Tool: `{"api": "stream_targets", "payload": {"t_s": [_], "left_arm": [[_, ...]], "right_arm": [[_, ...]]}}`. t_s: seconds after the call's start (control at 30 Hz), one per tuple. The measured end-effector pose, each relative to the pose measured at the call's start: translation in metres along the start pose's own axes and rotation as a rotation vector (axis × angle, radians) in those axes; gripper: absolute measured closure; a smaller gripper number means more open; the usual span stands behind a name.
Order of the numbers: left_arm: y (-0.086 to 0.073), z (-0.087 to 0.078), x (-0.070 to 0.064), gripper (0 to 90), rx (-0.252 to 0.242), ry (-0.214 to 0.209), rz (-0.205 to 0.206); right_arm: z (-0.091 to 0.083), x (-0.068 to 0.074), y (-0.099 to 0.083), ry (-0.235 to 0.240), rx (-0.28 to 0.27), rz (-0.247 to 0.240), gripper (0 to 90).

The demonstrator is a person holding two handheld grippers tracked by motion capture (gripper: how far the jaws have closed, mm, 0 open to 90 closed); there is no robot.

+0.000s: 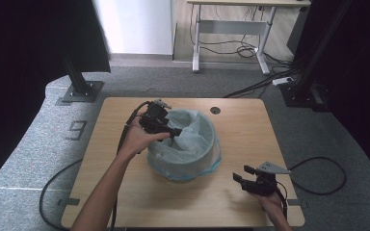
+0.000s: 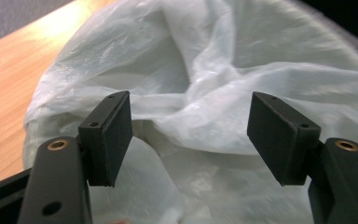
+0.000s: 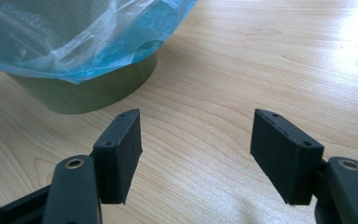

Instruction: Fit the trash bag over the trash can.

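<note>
Green bin (image 3: 88, 91) upright mid-table, pale blue bag (image 1: 192, 137) lining it, rumpled

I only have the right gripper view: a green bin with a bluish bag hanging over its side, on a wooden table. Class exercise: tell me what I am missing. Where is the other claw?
Observer: The left claw is at the bin's near-left rim, over the bag.
Operator: Is it holding the bag?
Observer: No. In the left gripper view its jaws stand open, with crumpled bag between and beyond them, nothing pinched.
Operator: How does the bag sit inside?
Observer: It lines the bin, folded over the rim, with loose film bunched in the opening.
Operator: And my claw?
Observer: The right claw is open, right of the bin near the table's front edge.
</note>
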State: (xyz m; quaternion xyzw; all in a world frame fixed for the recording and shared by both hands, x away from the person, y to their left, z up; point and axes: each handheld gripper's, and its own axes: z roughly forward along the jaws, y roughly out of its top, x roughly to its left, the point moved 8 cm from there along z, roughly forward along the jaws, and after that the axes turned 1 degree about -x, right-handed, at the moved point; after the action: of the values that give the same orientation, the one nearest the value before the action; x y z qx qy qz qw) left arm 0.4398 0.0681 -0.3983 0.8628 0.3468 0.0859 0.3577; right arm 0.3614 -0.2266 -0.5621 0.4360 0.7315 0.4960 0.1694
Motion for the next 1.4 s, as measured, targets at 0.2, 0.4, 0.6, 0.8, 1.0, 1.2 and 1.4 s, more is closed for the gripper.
{"api": "stream_targets", "payload": {"t_s": [0.2, 0.4, 0.6, 0.8, 1.0, 1.2, 1.4], "left_arm": [[-0.012, -0.019, -0.005, 29.9, -0.064, -0.021, 0.01], [-0.025, -0.035, -0.001, 29.9, -0.12, -0.02, -0.004], [-0.039, -0.051, 0.005, 30.0, -0.163, -0.003, -0.024], [-0.059, -0.063, 0.012, 30.0, -0.191, 0.018, -0.05], [-0.082, -0.069, 0.019, 30.0, -0.21, 0.023, -0.083], [-0.104, -0.072, 0.023, 30.1, -0.235, 0.027, -0.107], [-0.125, -0.068, 0.023, 30.2, -0.228, 0.055, -0.091]], "right_arm": [[-0.002, -0.001, 0.001, -0.004, -0.007, 0.003, 32.7], [-0.001, -0.002, 0.001, -0.005, -0.004, 0.002, 32.8], [0.0, -0.002, 0.002, -0.002, -0.005, 0.004, 32.8], [0.001, -0.001, 0.002, 0.001, -0.004, 0.0, 32.7], [0.005, 0.0, 0.002, 0.005, 0.001, 0.001, 32.7], [0.006, -0.001, 0.002, 0.005, 0.002, 0.003, 32.7], [0.007, -0.001, 0.002, 0.008, 0.006, 0.001, 32.8]]}}
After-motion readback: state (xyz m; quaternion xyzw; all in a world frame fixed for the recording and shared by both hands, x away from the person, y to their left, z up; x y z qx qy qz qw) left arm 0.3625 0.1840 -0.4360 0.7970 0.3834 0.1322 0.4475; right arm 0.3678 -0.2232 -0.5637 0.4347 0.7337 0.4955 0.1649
